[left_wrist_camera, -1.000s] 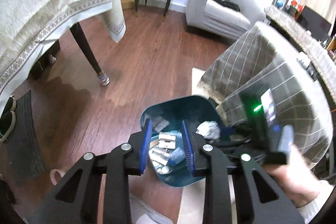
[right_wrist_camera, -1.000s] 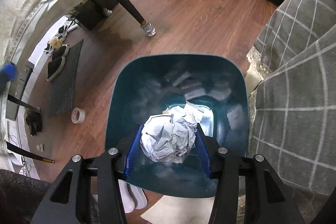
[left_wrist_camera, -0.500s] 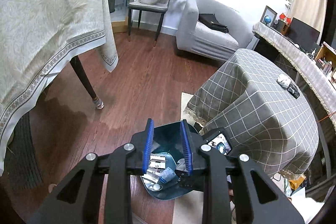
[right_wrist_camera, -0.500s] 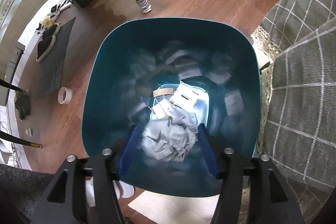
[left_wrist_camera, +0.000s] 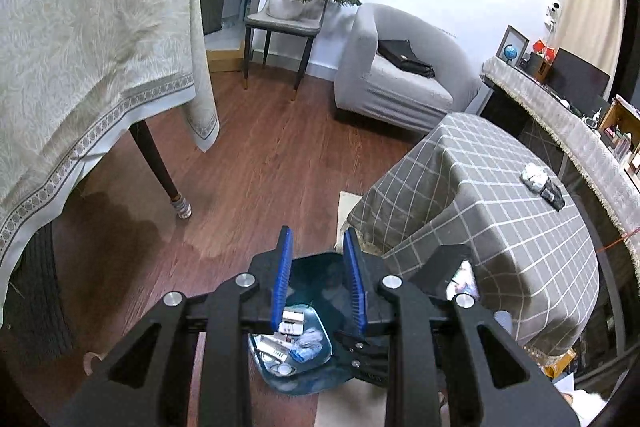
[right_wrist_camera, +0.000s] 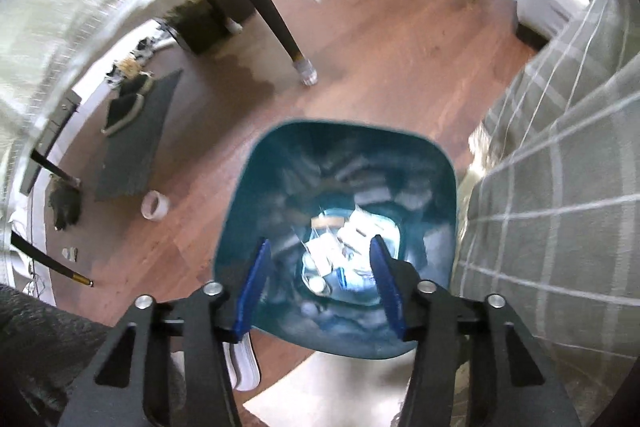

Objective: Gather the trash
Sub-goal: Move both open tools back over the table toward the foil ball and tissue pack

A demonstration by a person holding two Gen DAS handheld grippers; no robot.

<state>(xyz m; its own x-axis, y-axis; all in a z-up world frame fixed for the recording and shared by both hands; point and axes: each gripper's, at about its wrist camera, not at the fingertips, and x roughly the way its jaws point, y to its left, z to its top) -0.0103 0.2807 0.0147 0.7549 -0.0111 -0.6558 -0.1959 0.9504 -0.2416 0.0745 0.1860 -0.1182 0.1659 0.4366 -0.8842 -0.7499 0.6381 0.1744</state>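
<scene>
A teal trash bin (right_wrist_camera: 280, 155) stands on the wood floor beside a table with a grey checked cloth (right_wrist_camera: 560, 187). Its bottom holds several bits of paper and packaging (right_wrist_camera: 344, 247). My right gripper (right_wrist_camera: 320, 283) hangs open and empty over the bin's near side. The bin also shows in the left wrist view (left_wrist_camera: 320, 379), below my left gripper (left_wrist_camera: 318, 279), which is open and empty, well above the bin. A crumpled white wad (left_wrist_camera: 534, 175) and a dark object (left_wrist_camera: 554, 194) lie on the checked table top.
A dining table with a pale cloth (left_wrist_camera: 80, 67) and dark legs (left_wrist_camera: 160, 171) stands left. A grey sofa (left_wrist_camera: 396, 83) and a chair (left_wrist_camera: 288, 23) are at the back. A tape roll (right_wrist_camera: 155, 205), a dark mat (right_wrist_camera: 136, 139) and slippers lie on the floor left.
My right gripper opened and the crumpled paper ball dropped into the bin; it has lifted a little. My left gripper rose and tilted up, showing the room and the checked table top.
</scene>
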